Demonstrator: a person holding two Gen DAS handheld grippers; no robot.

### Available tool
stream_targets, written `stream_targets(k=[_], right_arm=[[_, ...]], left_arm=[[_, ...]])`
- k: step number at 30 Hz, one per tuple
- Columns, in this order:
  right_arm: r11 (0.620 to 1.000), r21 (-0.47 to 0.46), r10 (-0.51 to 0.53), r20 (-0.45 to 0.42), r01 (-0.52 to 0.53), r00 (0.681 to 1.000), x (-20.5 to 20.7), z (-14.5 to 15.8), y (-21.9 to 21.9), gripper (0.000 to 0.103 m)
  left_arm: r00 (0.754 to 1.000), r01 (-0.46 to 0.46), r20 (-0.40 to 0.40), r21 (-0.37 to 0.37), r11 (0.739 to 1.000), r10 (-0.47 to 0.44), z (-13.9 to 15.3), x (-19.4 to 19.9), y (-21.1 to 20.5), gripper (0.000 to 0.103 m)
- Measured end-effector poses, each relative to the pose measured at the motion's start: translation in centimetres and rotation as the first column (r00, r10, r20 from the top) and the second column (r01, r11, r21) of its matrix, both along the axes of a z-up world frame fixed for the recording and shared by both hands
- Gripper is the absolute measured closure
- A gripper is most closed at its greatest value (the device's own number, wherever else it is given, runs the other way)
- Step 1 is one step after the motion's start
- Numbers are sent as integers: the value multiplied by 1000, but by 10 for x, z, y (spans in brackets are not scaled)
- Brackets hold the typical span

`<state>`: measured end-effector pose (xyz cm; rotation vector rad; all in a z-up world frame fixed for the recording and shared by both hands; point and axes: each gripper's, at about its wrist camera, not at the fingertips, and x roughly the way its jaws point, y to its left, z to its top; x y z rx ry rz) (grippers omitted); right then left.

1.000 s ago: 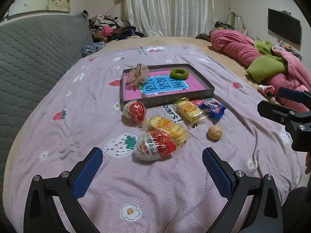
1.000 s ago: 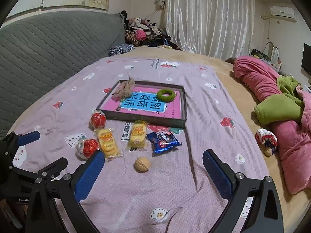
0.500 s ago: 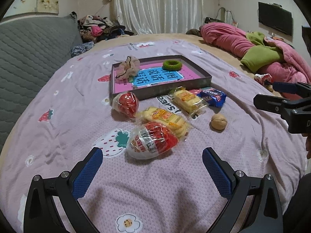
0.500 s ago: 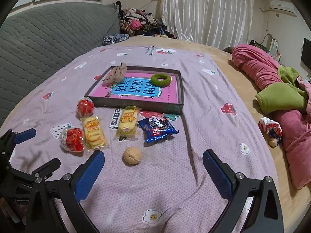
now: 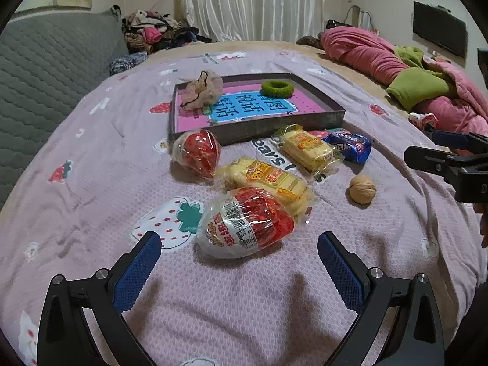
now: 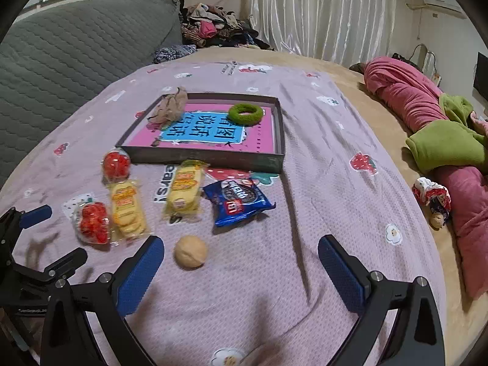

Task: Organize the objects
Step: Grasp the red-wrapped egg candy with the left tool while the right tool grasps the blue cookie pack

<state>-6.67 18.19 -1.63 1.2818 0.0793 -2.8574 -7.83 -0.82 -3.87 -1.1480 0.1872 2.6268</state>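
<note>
Left wrist view, nearest first: left tool (image 5: 238,236) spread wide, nothing between the blue pads, now lower and closer to the bedspread (image 5: 91,183) than a second ago. Just beyond the pads, filling far more of the view than before: wrapped red egg snack (image 5: 244,224), lying on its side, touching the yellow cake packet (image 5: 268,180) behind it. Farther on, a second red egg (image 5: 198,152), a second yellow packet (image 5: 306,148) and a blue biscuit packet (image 5: 350,145), all loose on the bed, just in front of the tray (image 5: 259,128), none yet inside it. Off to the right, a walnut (image 5: 362,189), alone. Already in the tray: green ring (image 5: 276,88) and a crumpled beige cloth (image 5: 201,91).

Right wrist view: right tool (image 6: 240,240) likewise spread apart and empty, also brought nearer over the last second. Walnut just ahead of its left pad, not between the pads.

Judged from the closing-in: approach under way, no grasp yet. Likely targets: red egg snack for the left, walnut for the right. Still needed on the left: a little more advance to straddle the egg, then closing. Risks: slippery crinkly wrap, rounded shape, neighbouring packet dragged along. Walnut apt to roll on the soft cover.
</note>
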Motion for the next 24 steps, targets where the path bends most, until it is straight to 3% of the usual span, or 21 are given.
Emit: stream_targets(k=[13,18,24], right_arm=[[999,36,-8,64,6,998,-47,-30,11,1],[1000,7,6,69,-6,998,-60,-35,16,1],[998,43,43,95,-48,995,-76,-46,11,1]], left_arm=[[998,46,46,-40,998,-44,-21,-22,7,1],[997,57,49,-31,998,-55,-25,-31,8,1],[995,87,58,-22,996,-86,-28,-40,10,1]])
